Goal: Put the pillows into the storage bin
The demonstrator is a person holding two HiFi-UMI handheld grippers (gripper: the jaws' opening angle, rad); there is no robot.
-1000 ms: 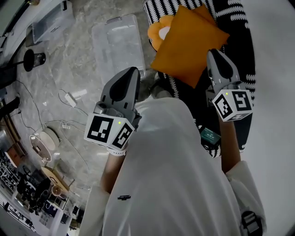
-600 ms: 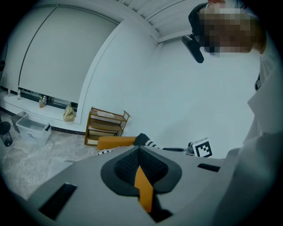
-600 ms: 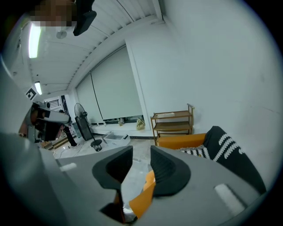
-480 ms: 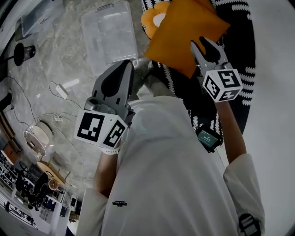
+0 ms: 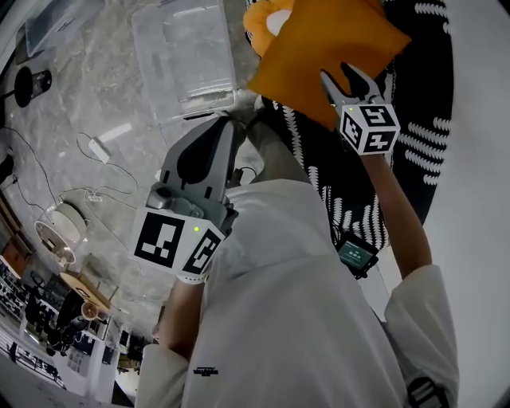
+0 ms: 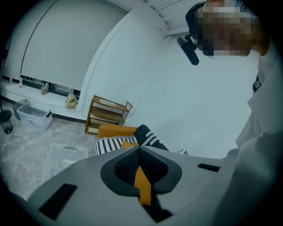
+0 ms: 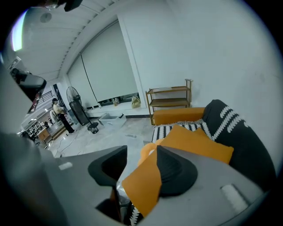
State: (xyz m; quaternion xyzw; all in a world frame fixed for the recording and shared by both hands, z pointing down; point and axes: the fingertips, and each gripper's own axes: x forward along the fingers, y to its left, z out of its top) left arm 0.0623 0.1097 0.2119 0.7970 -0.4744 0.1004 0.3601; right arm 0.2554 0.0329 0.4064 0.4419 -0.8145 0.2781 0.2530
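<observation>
Right tongs (image 7: 142, 148) stand released, jaws just opening, and my left tongs (image 6: 139, 148) are clenched on nothing. One corner of the flat square orange fabric pillow (image 5: 319, 48) points at me between the right pads, its diagonal running away across the black-and-white patterned couch (image 5: 414, 159). Only my right gripper view shows that corner; the head view shows the clear plastic storage bin (image 5: 183, 100) on the floor beside the couch, the pillow outside it.

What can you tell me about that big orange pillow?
The square orange fabric pillow looks soft and plain, with pointed corners. It lies turned cornerwise on the black-and-white striped sofa, covering part of a round orange cushion. The right hand-held gripper has just been opening its jaws; the pillow's near edge sits between them, not yet squeezed.
</observation>
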